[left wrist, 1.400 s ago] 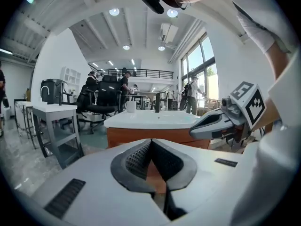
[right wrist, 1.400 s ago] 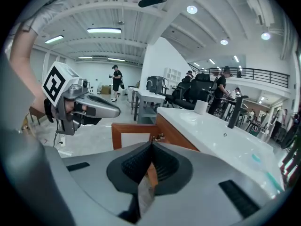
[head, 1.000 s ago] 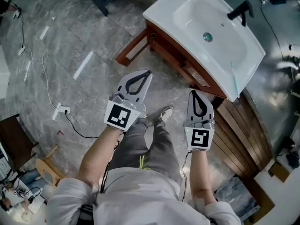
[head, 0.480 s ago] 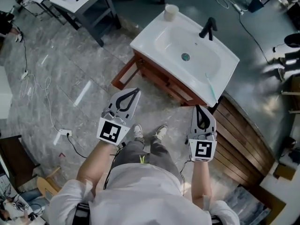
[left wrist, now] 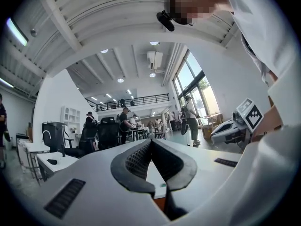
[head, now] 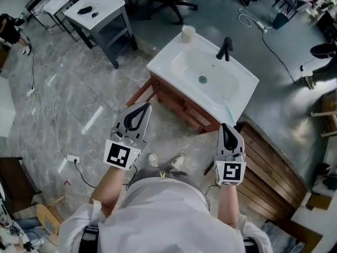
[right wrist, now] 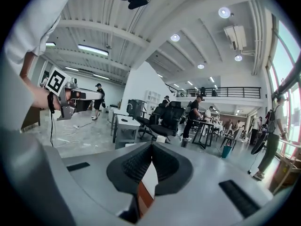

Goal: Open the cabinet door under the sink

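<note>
A white sink (head: pixel 202 78) sits on a brown wooden cabinet (head: pixel 181 109) in the middle of the head view. A brown panel (head: pixel 141 93) juts from the cabinet's left front corner over the floor. My left gripper (head: pixel 146 107) hangs in the air in front of the cabinet's left side, shut and empty. My right gripper (head: pixel 226 127) is off the cabinet's right corner, also shut on nothing. Neither touches the cabinet. In the left gripper view the pads (left wrist: pixel 151 142) meet, and likewise in the right gripper view (right wrist: pixel 151 146), with the sink's edge just behind them.
A cup (head: pixel 188 33) and a black tap (head: pixel 225 49) stand on the sink's back rim. A grey side table (head: pixel 100 15) is at the far left. Wooden slats (head: pixel 274 162) lie to the right. Cables and a power strip (head: pixel 72 158) trail over the floor on the left.
Both grippers have lifted and drawn back from the cabinet while staying shut. The sink now looks smaller and sits nearer the view's centre.
</note>
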A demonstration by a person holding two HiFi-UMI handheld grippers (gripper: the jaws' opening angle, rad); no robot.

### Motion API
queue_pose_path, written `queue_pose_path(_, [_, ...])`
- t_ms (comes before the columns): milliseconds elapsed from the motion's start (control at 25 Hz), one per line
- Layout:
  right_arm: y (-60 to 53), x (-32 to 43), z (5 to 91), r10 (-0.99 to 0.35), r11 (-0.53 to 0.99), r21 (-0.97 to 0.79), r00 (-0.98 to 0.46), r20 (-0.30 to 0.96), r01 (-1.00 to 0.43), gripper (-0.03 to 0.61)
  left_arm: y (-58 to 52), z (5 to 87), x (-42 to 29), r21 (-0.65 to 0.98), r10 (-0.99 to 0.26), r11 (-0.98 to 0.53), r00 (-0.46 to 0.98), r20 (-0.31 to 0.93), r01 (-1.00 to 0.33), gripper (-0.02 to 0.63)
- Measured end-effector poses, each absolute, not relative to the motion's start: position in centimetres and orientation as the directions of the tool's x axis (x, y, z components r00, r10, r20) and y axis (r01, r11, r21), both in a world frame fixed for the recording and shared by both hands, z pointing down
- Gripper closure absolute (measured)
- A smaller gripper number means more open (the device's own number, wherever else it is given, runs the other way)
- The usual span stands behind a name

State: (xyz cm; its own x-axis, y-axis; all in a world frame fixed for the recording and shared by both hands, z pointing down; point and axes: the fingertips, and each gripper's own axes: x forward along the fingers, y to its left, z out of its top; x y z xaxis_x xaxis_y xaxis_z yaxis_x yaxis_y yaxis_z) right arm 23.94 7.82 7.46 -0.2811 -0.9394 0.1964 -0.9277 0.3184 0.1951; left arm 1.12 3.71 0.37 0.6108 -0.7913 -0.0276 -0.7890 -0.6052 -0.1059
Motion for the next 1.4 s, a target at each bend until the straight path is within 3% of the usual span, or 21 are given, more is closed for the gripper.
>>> queue_pose_path(480, [8.9, 26.0, 3.0, -0.945, 0.314, 0.091, -0.301, 0.128, -0.945, 0.548, 5.5, -4.2, -1.2, -0.16, -0.836, -0.523, 0.54, -0.094, -0.837, 0.597])
queue_pose_path(1400, [6.3, 24.1, 1.4, -0.946, 0.319, 0.081, -0.313, 0.077, -0.944, 0.548, 3.3, -4.2, -0.6, -0.17, -0.818, -0.549, 0.568, -0.092, -0.818, 0.597])
